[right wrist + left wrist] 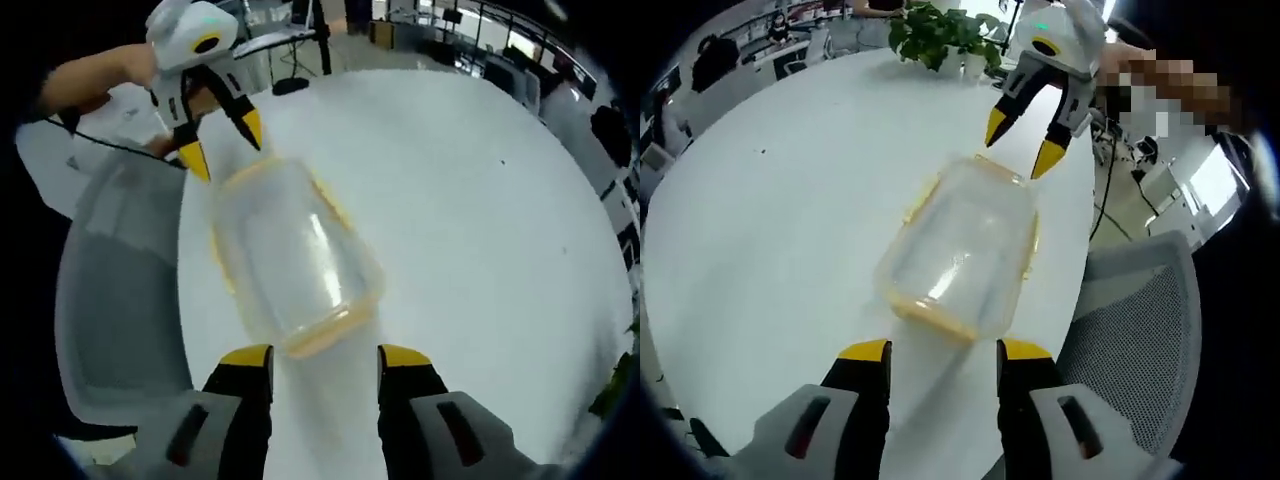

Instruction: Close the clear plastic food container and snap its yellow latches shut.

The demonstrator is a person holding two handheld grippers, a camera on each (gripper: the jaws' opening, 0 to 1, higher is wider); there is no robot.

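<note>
- On the white bench (790, 220), near its edge, sits the clear container (960, 255), lid already laid on top, yellow seal and latches (923, 203) showing along its rim; empty as far as can be told.
- From the left gripper view: lies at 12 o'clock just beyond the left claw (940, 352), whose yellow-tipped jaws stand apart, holding nothing, short of the near end of the box.
- At 1 o'clock in the same view hovers the right claw (1022, 146), jaws spread, empty, tips just above the far end of the lid; contact cannot be told.
- From the right gripper view: same box (290, 260) at 12 o'clock ahead of the right claw's own open jaws (325, 355), with the left claw (222, 142) at 11 o'clock over the opposite end.
- Likely light and thin-walled; probably slides readily on the smooth bench if pushed from one side only.
- Stiff enough at the rim, springier across the lid centre, so pressing belongs on the edges, not the middle.
- Glossy plastic, slippery for hard tips; pinching the flat walls looks unpromising.
- Best hold, by judgement: one claw steadying an end against the bench, the other hooking a latch flap at a long side and folding it down until it clicks.
- Latches look small and thin; a careless twist could bend or crack them.
- At 4 o'clock in the left gripper view stands a grey mesh chair (1140, 330) beside the bench edge; a potted plant (940, 35) at 12 o'clock, well apart from the box.
</note>
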